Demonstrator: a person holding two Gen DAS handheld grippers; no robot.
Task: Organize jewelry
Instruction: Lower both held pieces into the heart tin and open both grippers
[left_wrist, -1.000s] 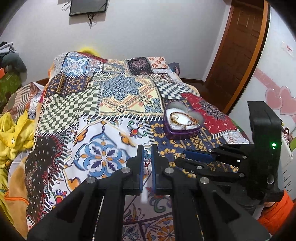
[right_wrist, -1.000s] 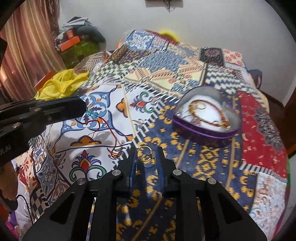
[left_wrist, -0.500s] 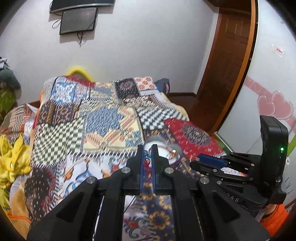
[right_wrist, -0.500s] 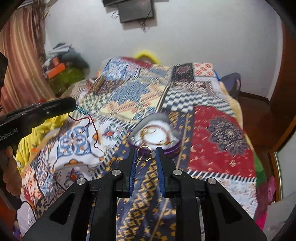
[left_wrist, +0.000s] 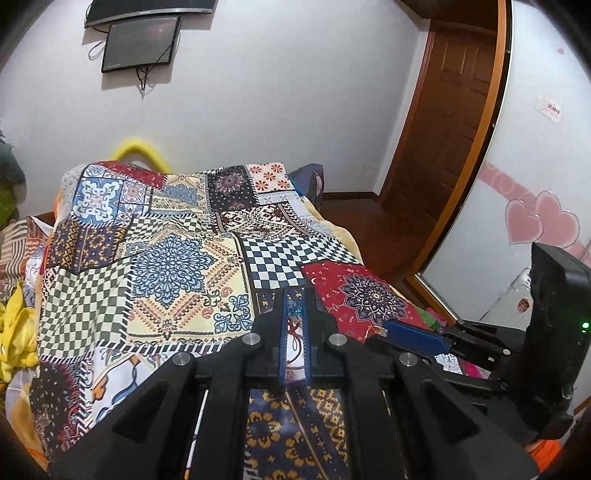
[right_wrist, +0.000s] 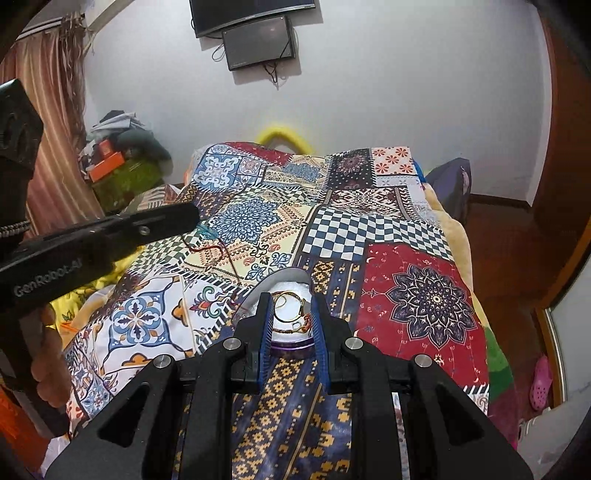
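My left gripper (left_wrist: 294, 308) is shut on a red cord bracelet with teal beads (left_wrist: 294, 314); in the right wrist view the cord (right_wrist: 210, 247) hangs from its tip (right_wrist: 192, 218) above the bed. My right gripper (right_wrist: 291, 306) has its jaws a little apart over a purple heart-shaped box (right_wrist: 291, 341) with white lining and gold jewelry inside. A small gold ring (right_wrist: 303, 306) sits against the right finger's inner pad. I cannot tell whether the ring is held. The box is hidden in the left wrist view.
A patchwork bedspread (left_wrist: 177, 258) covers the bed. Yellow cloth (left_wrist: 14, 332) lies at the left edge. A wooden door (left_wrist: 443, 147) stands at the right. Clutter (right_wrist: 122, 162) is piled at the far left corner.
Both grippers have lifted and tilted up. The left one has raised the cord bracelet off the bed. The right jaws have widened, and the ring now sits at the right finger over the box.
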